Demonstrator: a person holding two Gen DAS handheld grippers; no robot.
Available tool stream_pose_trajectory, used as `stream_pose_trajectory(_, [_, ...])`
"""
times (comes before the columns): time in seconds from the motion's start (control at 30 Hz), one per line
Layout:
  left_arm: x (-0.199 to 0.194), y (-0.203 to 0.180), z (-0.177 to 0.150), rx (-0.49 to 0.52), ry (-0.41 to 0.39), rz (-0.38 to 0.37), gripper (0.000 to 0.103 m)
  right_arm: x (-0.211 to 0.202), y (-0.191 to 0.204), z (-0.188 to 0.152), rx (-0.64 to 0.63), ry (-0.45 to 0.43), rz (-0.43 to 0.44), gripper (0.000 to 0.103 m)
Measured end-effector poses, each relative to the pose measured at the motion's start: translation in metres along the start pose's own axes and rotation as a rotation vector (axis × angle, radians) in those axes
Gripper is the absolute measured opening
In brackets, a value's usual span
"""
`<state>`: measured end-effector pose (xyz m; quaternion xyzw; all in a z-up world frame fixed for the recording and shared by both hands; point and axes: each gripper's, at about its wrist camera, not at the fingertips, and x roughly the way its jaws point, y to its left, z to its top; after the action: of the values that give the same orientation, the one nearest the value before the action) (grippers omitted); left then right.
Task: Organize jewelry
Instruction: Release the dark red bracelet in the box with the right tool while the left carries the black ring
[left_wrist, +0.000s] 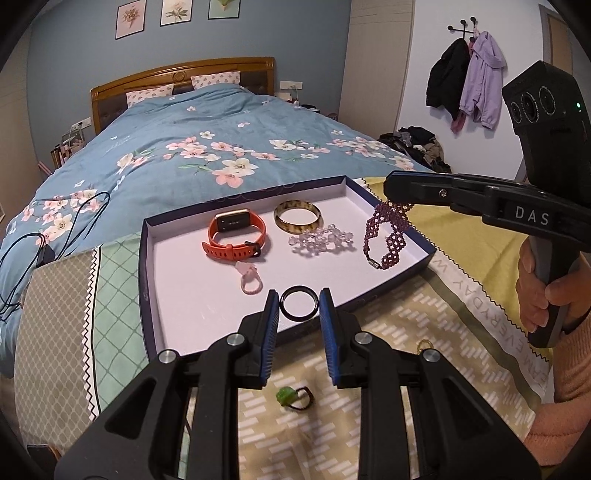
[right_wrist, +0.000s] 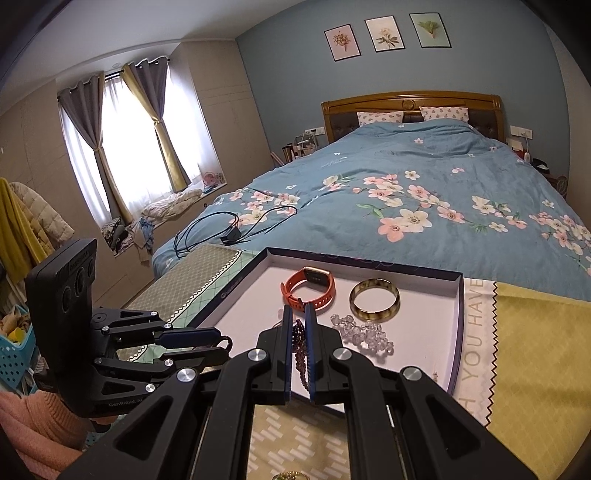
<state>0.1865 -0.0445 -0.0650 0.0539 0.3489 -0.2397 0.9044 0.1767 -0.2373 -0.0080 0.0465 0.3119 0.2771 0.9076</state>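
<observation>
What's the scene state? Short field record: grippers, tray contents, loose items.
left gripper: open, black ring between the fingers, over the tray's near edge
right gripper: shut on purple beaded bracelet, its end dangling over the tray
tray: orange smartwatch, tortoiseshell bangle, clear bead bracelet, pink ring
loose on cloth: green-stone ring, gold ring

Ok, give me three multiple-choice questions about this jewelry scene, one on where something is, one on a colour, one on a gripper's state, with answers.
1. Where does the black ring lie?
A. in the tray
B. on the bed
C. inside the bangle

2. What colour is the watch strap?
A. green
B. orange
C. white

3. What is the right gripper doing?
A. open and empty
B. shut on the purple beaded bracelet
C. shut on the watch

Answers: 1 A, it lies on the tray floor between the left gripper's open fingers. 2 B, the band is orange. 3 B, beads hang between its closed fingers.
</observation>
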Motion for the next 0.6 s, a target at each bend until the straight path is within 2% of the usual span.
stream_pose_trajectory(0.6, [0.033,0.014,0.009,-0.021,0.047,0.036,0.023,0.026,-0.012,0.005,0.054,0.027,0.005,0.005])
